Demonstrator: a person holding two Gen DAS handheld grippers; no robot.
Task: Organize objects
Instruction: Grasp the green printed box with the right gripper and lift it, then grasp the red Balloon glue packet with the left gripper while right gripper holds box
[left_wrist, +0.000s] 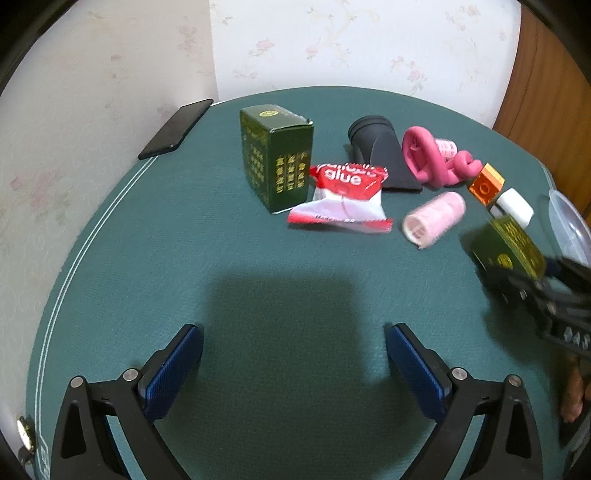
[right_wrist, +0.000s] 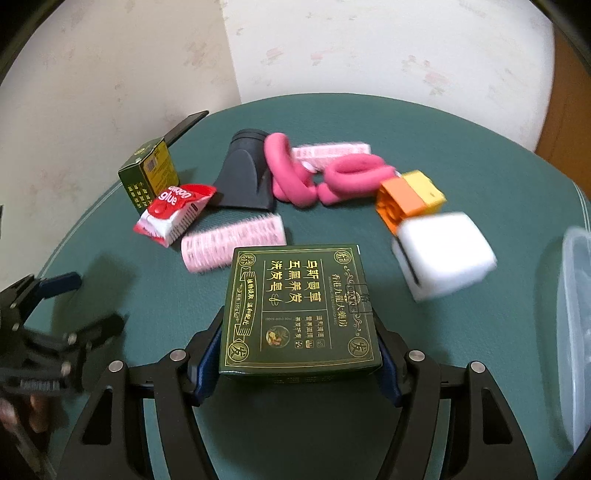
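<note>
On the green table (right_wrist: 461, 155), a red packet (right_wrist: 173, 212) reads "glue", while the right gripper (right_wrist: 299, 363) clamps a dark green gold-lettered box (right_wrist: 299, 310) between its pads, and the left gripper (left_wrist: 293, 363) stands apart, empty.

On the bench (left_wrist: 110, 295), the phone (left_wrist: 175, 129) lay far left by the wall. Right of it stood a box (left_wrist: 275, 158), the glue packet (left_wrist: 345, 195) just before it. Further right came the nozzle (left_wrist: 380, 155), looped grips (left_wrist: 432, 158), a roller (left_wrist: 434, 218), blocks (left_wrist: 485, 183), and a container (left_wrist: 569, 225) at the right edge.
</note>
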